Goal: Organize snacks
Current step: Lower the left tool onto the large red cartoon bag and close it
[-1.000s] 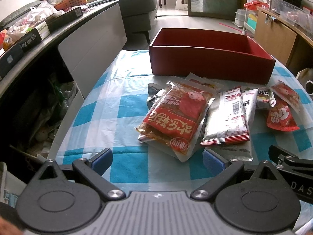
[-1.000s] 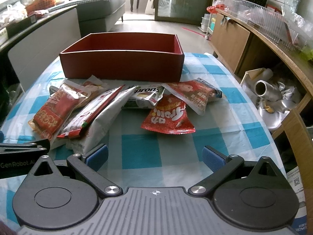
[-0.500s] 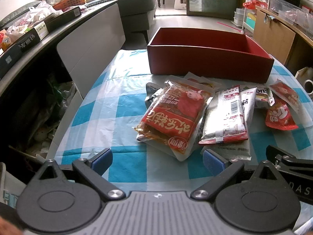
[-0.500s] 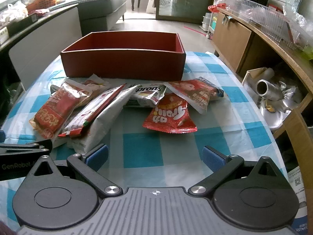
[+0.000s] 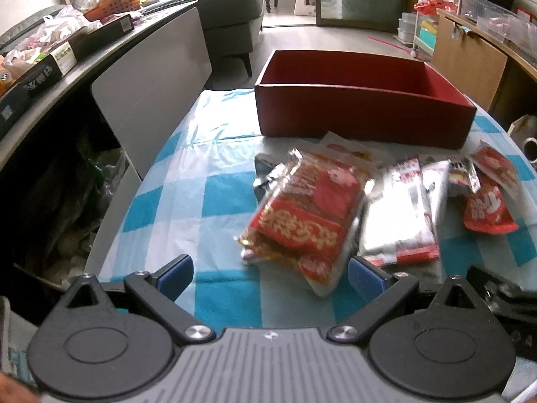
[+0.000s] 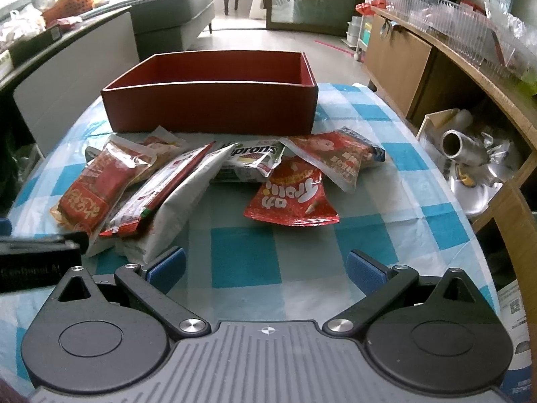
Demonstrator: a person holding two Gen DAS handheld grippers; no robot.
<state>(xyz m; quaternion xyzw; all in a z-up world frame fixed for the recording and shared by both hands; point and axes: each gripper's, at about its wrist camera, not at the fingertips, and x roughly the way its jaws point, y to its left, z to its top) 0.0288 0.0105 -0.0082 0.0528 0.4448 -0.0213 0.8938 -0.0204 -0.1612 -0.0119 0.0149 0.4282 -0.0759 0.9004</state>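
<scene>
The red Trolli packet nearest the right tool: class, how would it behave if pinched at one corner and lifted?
The Trolli packet is a thin, crinkled film pouch lying nearly flat, so it probably droops rather than staying stiff. It looks light for its size. Its glossy surface may slip, so a sealed edge seems safer.

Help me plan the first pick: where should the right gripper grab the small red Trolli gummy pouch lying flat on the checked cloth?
Probably at the flat sealed near edge of the small red Trolli gummy pouch, coming in low from the front. That edge faces the open right gripper, lies free on the blue-and-white checked tablecloth, and only its far end tucks under other packets.
</scene>
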